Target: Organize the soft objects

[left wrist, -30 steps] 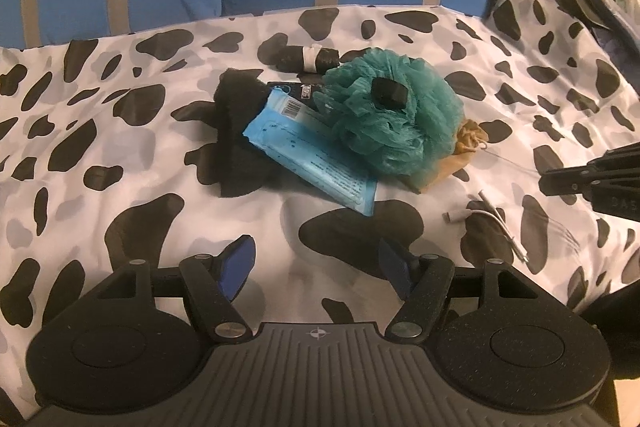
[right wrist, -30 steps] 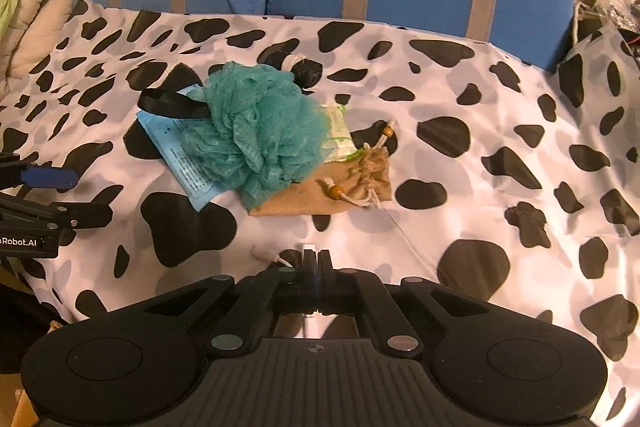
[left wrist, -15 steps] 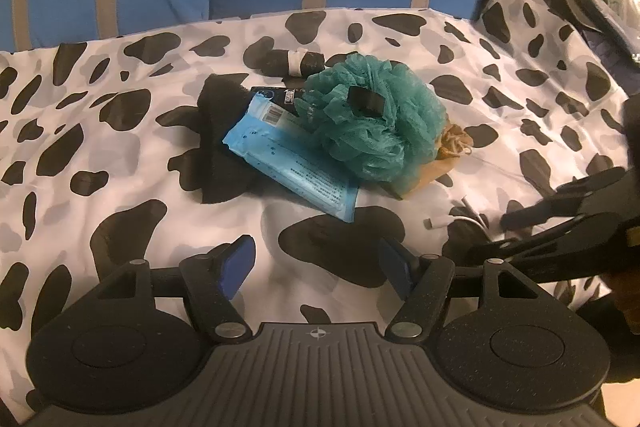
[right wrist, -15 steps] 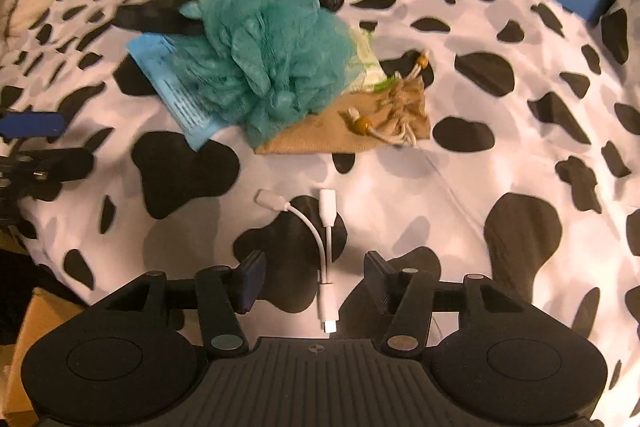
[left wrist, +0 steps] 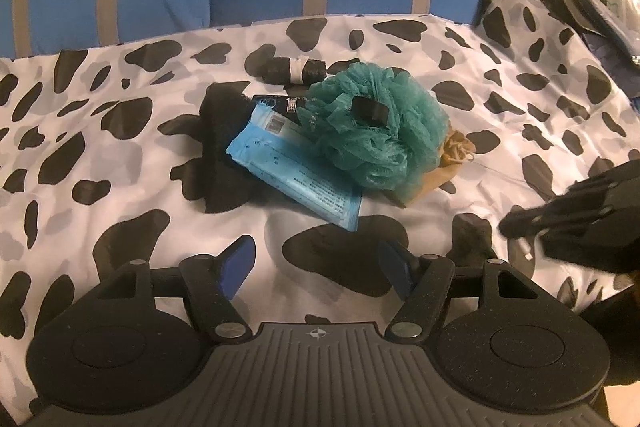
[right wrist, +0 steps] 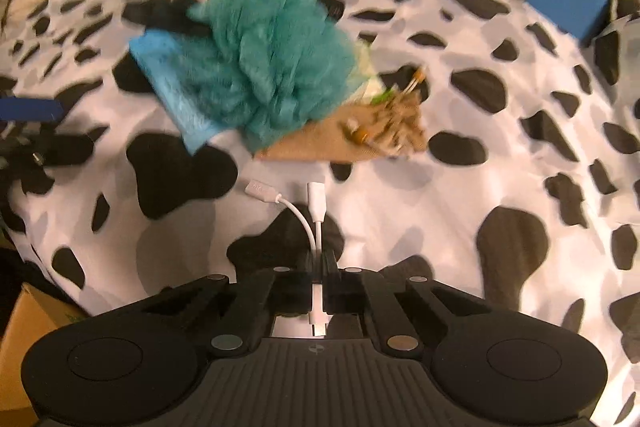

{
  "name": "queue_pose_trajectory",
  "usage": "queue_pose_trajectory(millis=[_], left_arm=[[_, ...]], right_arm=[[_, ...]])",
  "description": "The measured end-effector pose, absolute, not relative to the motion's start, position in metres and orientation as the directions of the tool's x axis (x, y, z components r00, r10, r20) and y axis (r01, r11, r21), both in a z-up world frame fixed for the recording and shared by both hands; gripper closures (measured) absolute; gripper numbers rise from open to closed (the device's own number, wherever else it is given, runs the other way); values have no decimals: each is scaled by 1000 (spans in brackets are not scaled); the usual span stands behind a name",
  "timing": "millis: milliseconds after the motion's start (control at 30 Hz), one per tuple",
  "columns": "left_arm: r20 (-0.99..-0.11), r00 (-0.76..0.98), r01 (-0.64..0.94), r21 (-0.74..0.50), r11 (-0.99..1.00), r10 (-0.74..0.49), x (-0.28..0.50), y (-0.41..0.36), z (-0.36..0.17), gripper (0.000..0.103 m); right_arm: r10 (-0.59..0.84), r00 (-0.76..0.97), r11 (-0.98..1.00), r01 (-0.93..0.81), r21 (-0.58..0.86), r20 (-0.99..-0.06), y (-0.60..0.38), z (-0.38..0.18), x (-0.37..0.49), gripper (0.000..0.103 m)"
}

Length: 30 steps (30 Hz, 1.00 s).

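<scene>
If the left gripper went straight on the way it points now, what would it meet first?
Most likely the bare cow-print sheet, at the black patch just ahead of the open left gripper. The blue packet lies beyond that; depth is hard to judge through the fisheye.

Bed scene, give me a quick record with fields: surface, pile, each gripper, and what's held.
surface: cow-print sheet
pile: teal loofah on a blue packet and a tan pouch
left gripper: open, empty, over the sheet
right gripper: jaws just closed, shut on the white cable
cable: two plug ends lie on the sheet ahead of the jaws
</scene>
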<state>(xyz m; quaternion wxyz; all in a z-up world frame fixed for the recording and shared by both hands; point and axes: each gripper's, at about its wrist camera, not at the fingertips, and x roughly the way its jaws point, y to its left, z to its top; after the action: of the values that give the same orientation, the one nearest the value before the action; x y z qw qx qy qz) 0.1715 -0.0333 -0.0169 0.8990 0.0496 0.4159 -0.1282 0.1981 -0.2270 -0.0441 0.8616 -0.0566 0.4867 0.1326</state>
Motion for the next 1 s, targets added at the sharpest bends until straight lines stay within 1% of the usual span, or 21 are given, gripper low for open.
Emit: queue_pose_trajectory(millis=[267,433,533,800,1000], left_arm=[[-736,644,264,-41,964,-208,180,-34,-18,35],[-683,681,301,-65,951,-263,180,-41,-11,35],[-659,699,324,-55,944,-278,183,-50,-10,35],[-658,698,339,-43,940,-282,207,-67,-19,35],[-663,682,324,-106,940,-309,231,-71,-27,34]], right_arm=[[184,571,972,-229,60,-800,-250,-13,189,97],[192,587,975,-208,82,-786,-258,-4,182,97],[192,596,976,-198,89,-780,-262,0,177,97],[192,607,980,-162,116,-771,-274,5,165,97],[201,601,978,-161,129,-773,-278,5,164,97]])
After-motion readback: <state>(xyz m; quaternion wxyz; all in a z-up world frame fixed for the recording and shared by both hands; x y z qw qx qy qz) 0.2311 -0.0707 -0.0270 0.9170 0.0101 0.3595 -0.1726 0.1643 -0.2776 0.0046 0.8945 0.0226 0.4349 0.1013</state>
